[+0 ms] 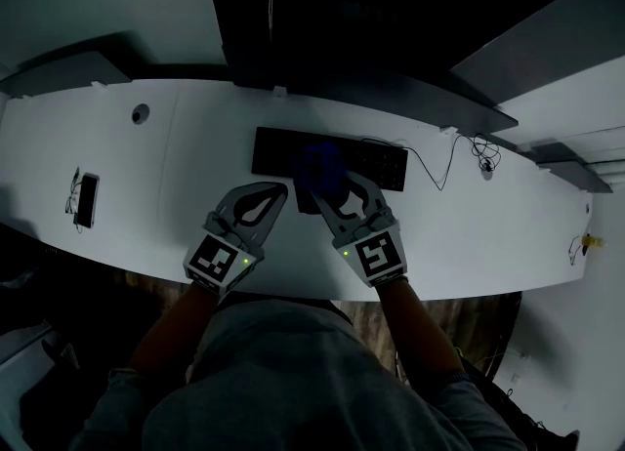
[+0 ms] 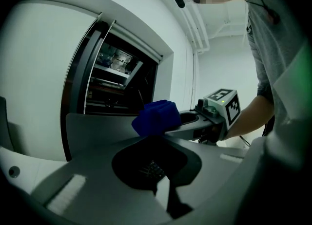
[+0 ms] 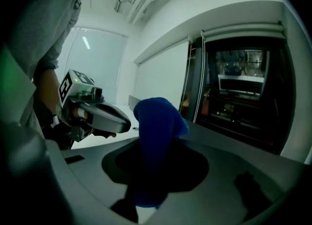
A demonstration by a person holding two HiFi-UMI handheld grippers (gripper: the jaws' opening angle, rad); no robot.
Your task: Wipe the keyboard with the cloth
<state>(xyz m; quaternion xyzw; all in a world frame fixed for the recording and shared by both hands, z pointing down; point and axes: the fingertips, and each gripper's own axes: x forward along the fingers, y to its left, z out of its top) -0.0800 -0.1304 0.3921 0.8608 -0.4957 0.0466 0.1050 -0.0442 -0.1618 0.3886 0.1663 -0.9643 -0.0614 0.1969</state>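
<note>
Head view: black keyboard (image 1: 376, 160) toward rear edge of white desk (image 1: 469, 234), bare desk either side. Blue cloth (image 1: 320, 168) on keyboard. Square markers on both cubes.
Left gripper view: left gripper (image 2: 148, 140) jaws together, empty.
Right gripper view: right gripper (image 3: 155, 143) jaws clamped on cloth.

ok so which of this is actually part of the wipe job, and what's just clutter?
Job:
blue cloth, clamped in the right gripper
black keyboard
left gripper, shut on nothing

Lying about:
phone, at the left end of the desk
coiled cable, at the right
</note>
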